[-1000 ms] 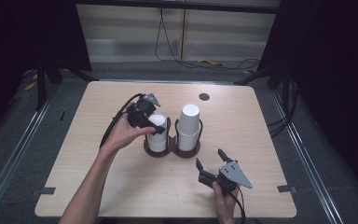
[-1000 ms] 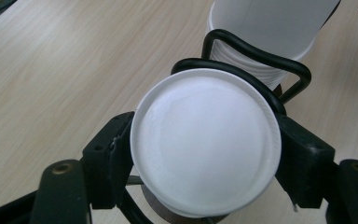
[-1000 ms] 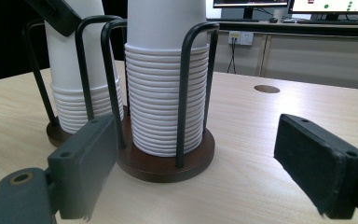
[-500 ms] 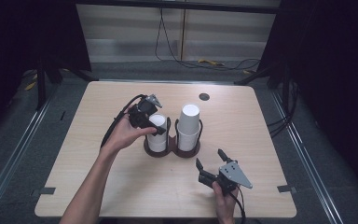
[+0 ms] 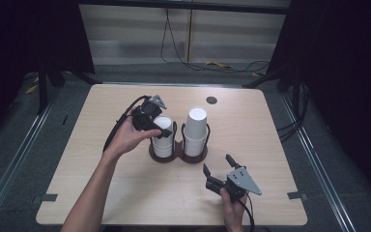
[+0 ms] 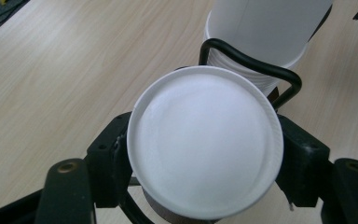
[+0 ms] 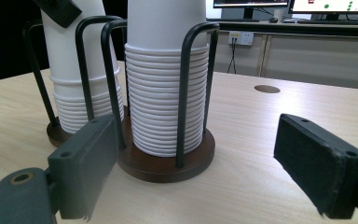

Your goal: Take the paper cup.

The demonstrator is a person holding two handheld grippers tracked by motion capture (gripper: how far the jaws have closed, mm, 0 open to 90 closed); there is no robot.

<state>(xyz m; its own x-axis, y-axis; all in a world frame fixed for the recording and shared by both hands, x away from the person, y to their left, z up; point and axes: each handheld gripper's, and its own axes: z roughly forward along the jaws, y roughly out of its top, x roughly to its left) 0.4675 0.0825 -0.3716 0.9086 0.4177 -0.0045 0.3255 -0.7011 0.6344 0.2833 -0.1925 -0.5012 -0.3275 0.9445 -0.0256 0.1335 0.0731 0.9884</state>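
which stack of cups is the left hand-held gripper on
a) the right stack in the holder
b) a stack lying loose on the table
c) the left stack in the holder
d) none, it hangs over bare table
c: in the high view the left hand-held gripper sits at the top of the left stack of cups, and its own view shows its pads against the top cup.

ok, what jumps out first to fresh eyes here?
Two stacks of upside-down white paper cups in a dark wire double holder mid-table. The left gripper has just been closing on the left stack's top cup. The right gripper waits open nearer the table's front edge.
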